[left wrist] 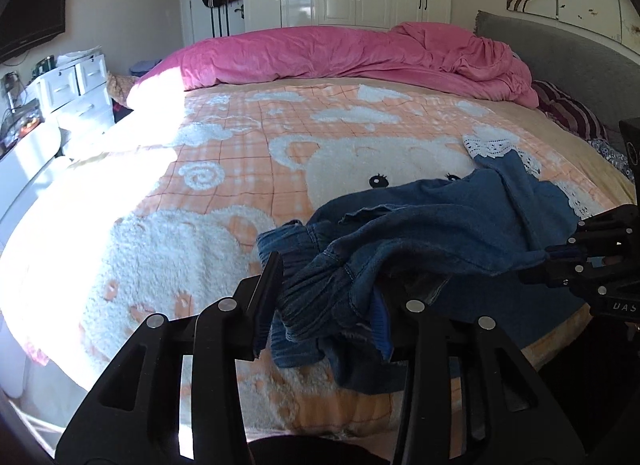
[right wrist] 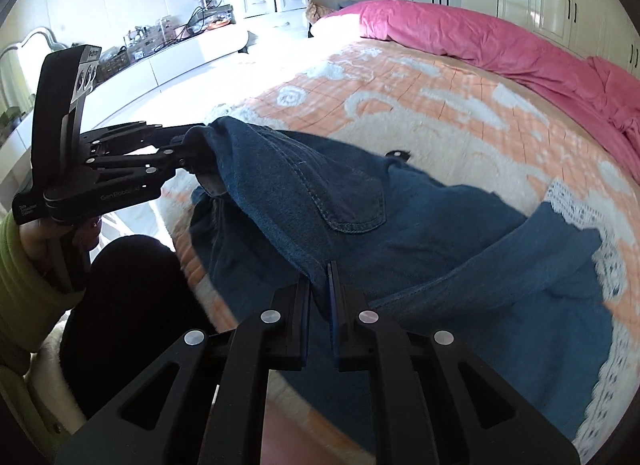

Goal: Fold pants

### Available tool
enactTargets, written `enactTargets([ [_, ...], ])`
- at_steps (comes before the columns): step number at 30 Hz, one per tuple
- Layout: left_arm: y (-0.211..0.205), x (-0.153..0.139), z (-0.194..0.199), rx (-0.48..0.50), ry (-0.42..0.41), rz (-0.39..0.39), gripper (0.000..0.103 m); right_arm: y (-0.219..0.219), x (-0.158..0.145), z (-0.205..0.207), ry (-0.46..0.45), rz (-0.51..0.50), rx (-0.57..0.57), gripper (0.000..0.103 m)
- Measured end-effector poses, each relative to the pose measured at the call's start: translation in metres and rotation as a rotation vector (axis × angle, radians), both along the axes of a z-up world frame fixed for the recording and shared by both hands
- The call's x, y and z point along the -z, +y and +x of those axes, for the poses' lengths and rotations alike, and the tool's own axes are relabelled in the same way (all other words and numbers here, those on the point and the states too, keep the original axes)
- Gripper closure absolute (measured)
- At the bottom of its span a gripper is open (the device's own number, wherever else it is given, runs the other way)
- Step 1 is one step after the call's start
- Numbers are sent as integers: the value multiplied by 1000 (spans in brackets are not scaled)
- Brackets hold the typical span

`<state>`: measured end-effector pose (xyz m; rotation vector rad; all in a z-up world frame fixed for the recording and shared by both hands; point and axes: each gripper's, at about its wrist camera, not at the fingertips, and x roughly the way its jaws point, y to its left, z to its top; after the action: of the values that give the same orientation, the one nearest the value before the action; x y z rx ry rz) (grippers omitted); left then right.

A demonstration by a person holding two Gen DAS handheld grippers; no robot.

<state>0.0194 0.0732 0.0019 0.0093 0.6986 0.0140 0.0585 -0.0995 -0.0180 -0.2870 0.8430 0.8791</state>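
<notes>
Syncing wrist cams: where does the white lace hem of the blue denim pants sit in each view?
Left wrist: white lace hem right of centre, at the far end of the blue denim pants, beyond the left gripper.
Right wrist: lace hem at the right edge, running down toward the lower right, beyond the right gripper.
Shared landmark: pink duvet along the bed's far side.

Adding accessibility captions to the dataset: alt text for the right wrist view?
The right claw pinches the edge of blue denim pants with white lace hems, while the left claw grips their other corner above an orange bear-print blanket. A pink duvet lies behind.
</notes>
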Motion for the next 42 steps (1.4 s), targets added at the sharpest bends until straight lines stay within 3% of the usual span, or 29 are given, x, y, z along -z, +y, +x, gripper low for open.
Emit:
enactTargets([
  [3,3,6,-6,2,25,1,66,-1,9,-9,25,-3,-7,93],
  [5,7,12,-6,-15,53,-6,56,1,16,-13,35,-22,-14,93],
  [9,18,19,-8,-32,92,-51,51,4,26,-16,65,-21,-6,92],
  [15,31,27,-20,-47,152,-56,38,8,36,-20,95,-24,-12,89],
  [18,38,29,-30,-45,178,-109,35,4,38,-17,128,-6,13,89],
  [23,39,5,-43,-54,148,-139,35,5,39,-20,126,-3,10,85],
  [27,14,-23,-44,32,77,-196,35,5,41,-24,129,-2,12,78],
  [29,-2,-23,-34,81,88,-238,35,3,39,-27,133,6,14,76],
  [31,-21,-15,-18,101,122,-225,39,-5,34,-28,144,28,22,74],
  [33,-35,-6,-4,131,149,-216,48,-15,27,-28,152,50,40,74],
  [35,-47,7,8,118,179,-132,51,-26,20,-28,144,70,66,74],
  [37,-55,22,14,78,221,12,54,-38,12,-26,130,85,96,73],
  [38,-55,30,15,68,245,38,54,-42,7,-22,117,87,112,73],
  [42,-44,43,11,51,279,-17,54,-37,-2,-9,94,90,122,70],
])
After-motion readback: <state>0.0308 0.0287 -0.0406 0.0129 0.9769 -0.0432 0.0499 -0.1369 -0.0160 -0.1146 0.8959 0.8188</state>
